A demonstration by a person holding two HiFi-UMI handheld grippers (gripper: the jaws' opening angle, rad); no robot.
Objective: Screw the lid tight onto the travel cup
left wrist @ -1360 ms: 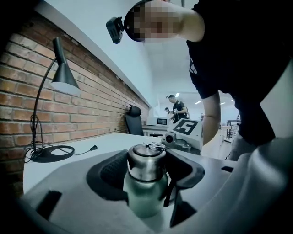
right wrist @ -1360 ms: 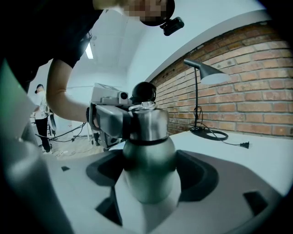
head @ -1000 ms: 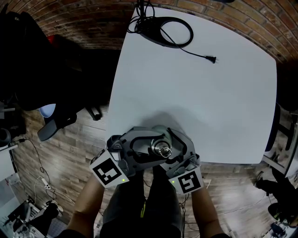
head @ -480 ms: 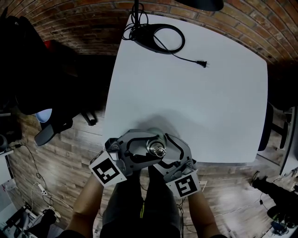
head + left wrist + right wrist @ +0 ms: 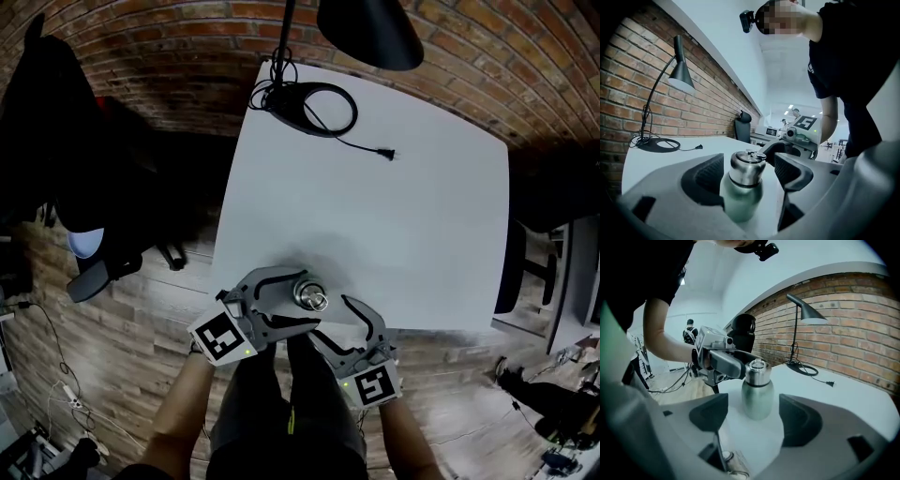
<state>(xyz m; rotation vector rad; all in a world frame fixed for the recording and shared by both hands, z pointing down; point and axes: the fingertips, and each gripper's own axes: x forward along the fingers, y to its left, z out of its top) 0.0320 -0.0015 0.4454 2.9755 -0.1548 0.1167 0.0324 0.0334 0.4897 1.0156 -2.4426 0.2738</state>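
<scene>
The travel cup, with its green body (image 5: pixel 739 204) and steel lid (image 5: pixel 746 167), stands upright near the front edge of the white table (image 5: pixel 394 216). In the head view the lid (image 5: pixel 310 297) shows from above. My left gripper (image 5: pixel 749 172) is level around the cup's upper part. Its jaws have just been opening, and a gap shows beside the cup at the right pad (image 5: pixel 788 170). My right gripper (image 5: pixel 754 420) is open and empty. It sits just short of the cup (image 5: pixel 757 392), toward the person and to the right of the left gripper (image 5: pixel 719 363).
A black desk lamp has its shade (image 5: pixel 370 33) overhead and its round base with coiled cord (image 5: pixel 309 103) at the table's far left corner. The plug (image 5: pixel 386 154) lies loose nearby. The table's front edge (image 5: pixel 375 323) runs right by the cup. A dark chair (image 5: pixel 94 262) is on the floor at left.
My right gripper has drawn back off the cup toward the person. The left gripper's jaws have spread wider around the cup. The cup has stayed put.
</scene>
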